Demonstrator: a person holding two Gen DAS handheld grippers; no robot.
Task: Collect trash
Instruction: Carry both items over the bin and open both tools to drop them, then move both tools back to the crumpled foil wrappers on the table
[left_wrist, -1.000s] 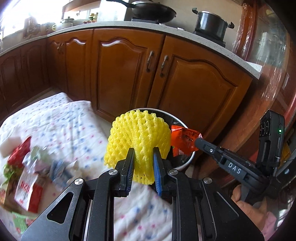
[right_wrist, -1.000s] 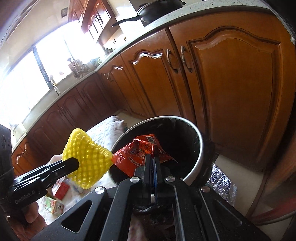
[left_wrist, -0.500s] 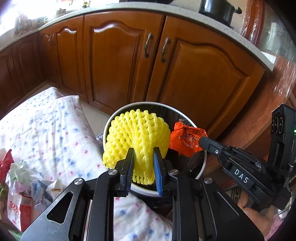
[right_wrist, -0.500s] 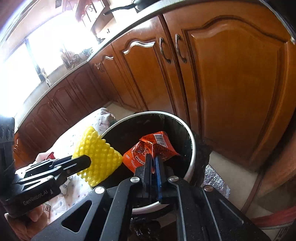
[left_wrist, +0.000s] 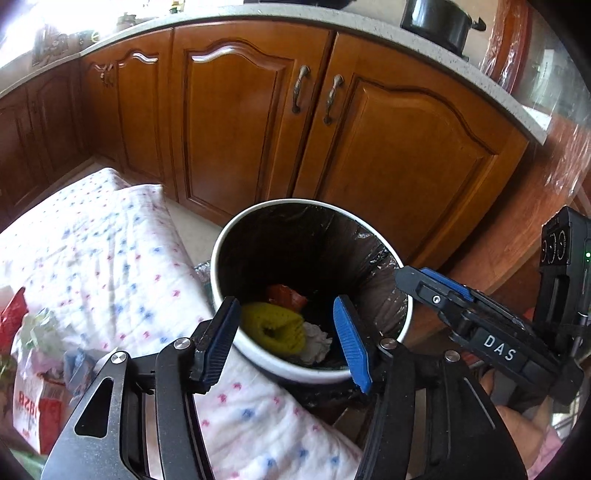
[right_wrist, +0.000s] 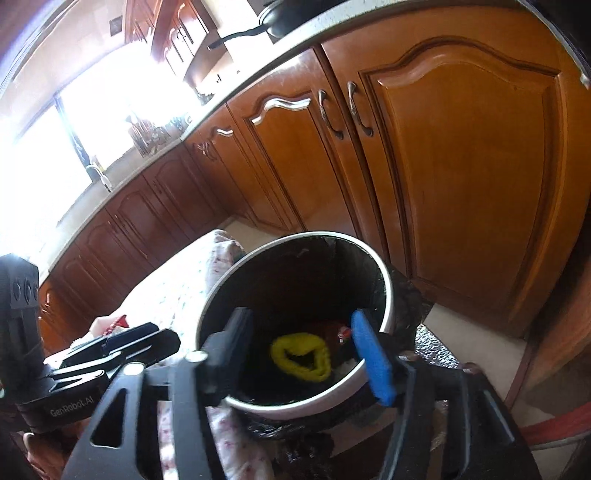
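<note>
Over the lined bin (left_wrist: 236, 341) we hold the left tongs (left_wrist: 286, 338) and right tongs (right_wrist: 308, 354), jaws opening and empty, so the yellow foam net (left_wrist: 275, 330) and orange wrapper (left_wrist: 286, 293) lie inside.

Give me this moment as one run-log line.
left gripper: opening, nothing between | right gripper: opening, nothing between | yellow foam net: in bin | orange wrapper: in bin | remaining trash: on cloth
</note>
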